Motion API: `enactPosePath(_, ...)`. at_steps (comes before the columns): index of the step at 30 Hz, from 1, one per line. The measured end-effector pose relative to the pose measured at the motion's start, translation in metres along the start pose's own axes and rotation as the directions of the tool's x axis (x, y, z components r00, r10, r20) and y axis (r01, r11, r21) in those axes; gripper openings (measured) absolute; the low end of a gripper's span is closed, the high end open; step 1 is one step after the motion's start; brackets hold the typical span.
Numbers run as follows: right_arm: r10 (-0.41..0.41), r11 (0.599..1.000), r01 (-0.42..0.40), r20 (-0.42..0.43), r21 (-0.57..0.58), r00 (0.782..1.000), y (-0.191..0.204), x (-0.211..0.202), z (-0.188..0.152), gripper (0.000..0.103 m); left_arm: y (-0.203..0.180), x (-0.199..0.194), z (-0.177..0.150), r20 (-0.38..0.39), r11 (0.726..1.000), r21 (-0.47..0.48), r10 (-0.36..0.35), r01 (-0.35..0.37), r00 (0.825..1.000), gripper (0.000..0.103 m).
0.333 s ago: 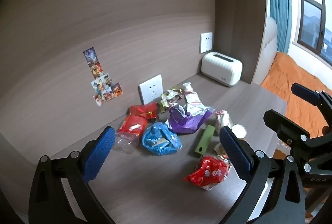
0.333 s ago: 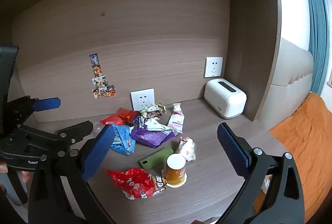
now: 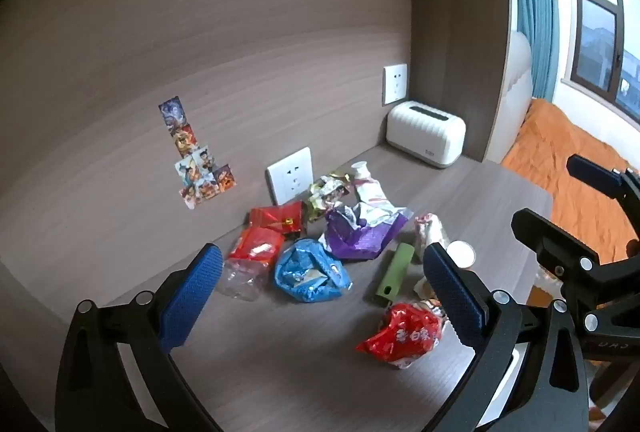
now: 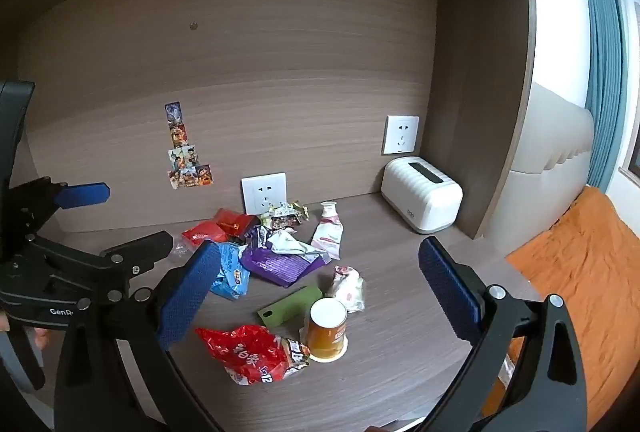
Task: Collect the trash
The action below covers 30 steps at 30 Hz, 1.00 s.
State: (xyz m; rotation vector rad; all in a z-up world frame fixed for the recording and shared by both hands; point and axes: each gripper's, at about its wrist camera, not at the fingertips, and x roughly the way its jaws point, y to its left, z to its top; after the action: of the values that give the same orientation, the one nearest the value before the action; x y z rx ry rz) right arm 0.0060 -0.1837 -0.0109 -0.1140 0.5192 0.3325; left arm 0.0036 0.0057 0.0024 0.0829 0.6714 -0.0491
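The desk (image 4: pixel 400 344) fills the lower frame, with trash in the middle. The left gripper (image 3: pixel 320 296) and right gripper (image 4: pixel 316 292) are spread wide, holding nothing. The red bag (image 4: pixel 248 350), bottom middle, looks light and crinkly; pinch its edge. The cup (image 4: pixel 327 328) beside it could tip.

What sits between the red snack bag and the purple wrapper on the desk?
In the right wrist view, the green case lies between the red snack bag and the purple wrapper, flat on the desk. An orange cup stands right of it.
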Motion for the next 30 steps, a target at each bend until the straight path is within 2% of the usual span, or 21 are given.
enactPosePath(3,0.042,0.999,-0.042,-0.030,0.016,0.999,0.0020,0.0026,0.0009,0.099,-0.0036,-0.0012,0.0012,0.007,1.000,0.010,-0.004,0.004,1.000,0.098)
enactPosePath(6,0.049,0.998,-0.047,-0.039,0.047,0.998,-0.0042,0.0010,0.0015,0.099,-0.0031,-0.0024,0.0010,0.014,1.000,0.012,-0.010,0.009,1.000,0.098)
enactPosePath(13,0.031,0.999,-0.030,-0.025,0.032,0.999,-0.0025,0.0001,0.0006,0.099,-0.0052,-0.0040,-0.0007,0.018,1.000,0.016,-0.007,0.007,1.000,0.098)
enactPosePath(30,0.018,1.000,-0.017,-0.050,0.019,0.999,-0.0010,-0.0004,-0.0027,0.099,-0.0021,-0.0040,-0.0033,0.009,1.000,0.019,0.003,-0.003,1.000,0.098)
